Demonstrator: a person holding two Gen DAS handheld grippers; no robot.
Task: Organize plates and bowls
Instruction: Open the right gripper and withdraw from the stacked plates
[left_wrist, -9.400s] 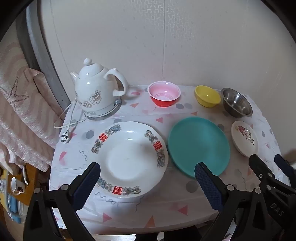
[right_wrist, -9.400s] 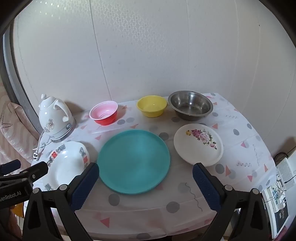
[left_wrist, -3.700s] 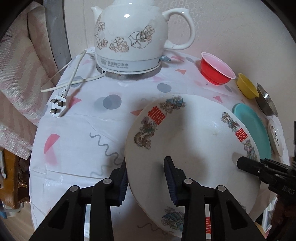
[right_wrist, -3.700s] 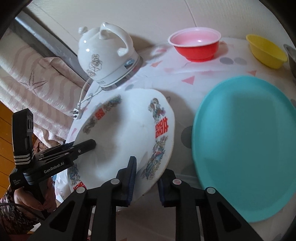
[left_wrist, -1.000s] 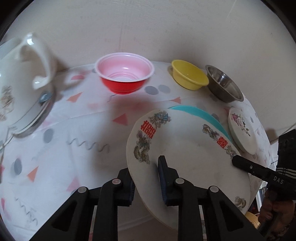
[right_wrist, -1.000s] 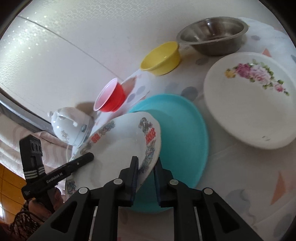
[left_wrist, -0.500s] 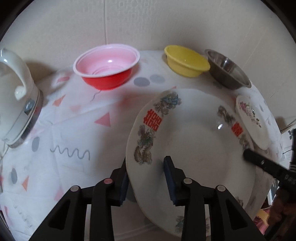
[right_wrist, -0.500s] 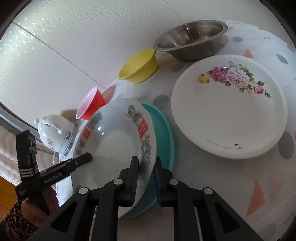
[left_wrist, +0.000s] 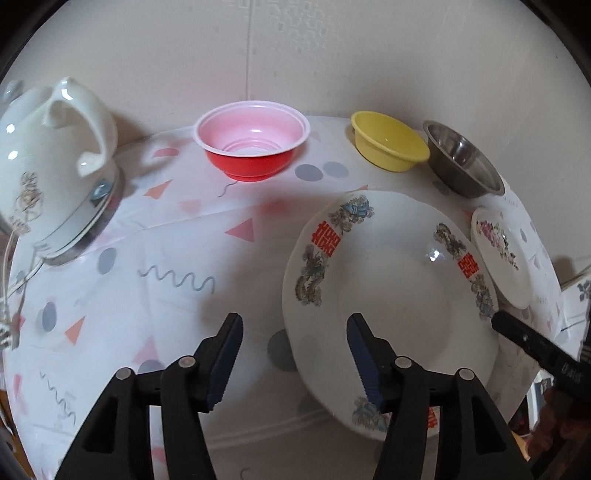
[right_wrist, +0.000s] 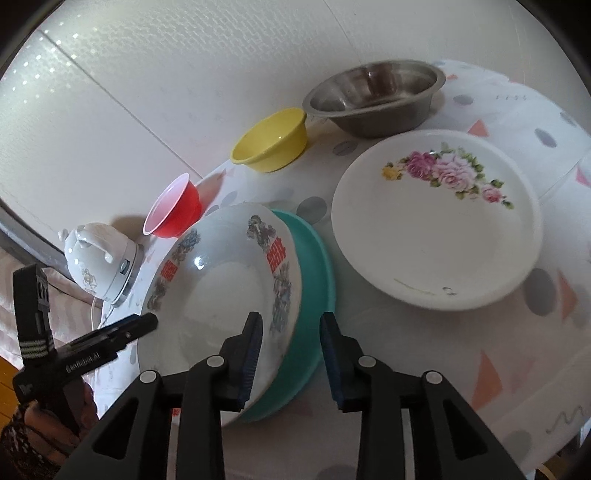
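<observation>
From my left wrist cam: my left gripper (left_wrist: 293, 356) has just been opening, jaws spread, the glossy rim of the patterned white plate (left_wrist: 391, 299) between the ribbed blue pads w/o touching. Behind stand the red plastic bowl (left_wrist: 253, 149), yellow bowl (left_wrist: 388, 146) and steel bowl (left_wrist: 463, 162). From my right wrist cam: my right gripper (right_wrist: 291, 356) has also just been opening, pads apart around the plate's edge, not pressing. The plate lies on the round teal plate (right_wrist: 314, 295), next to the flowered plate (right_wrist: 436, 225).
</observation>
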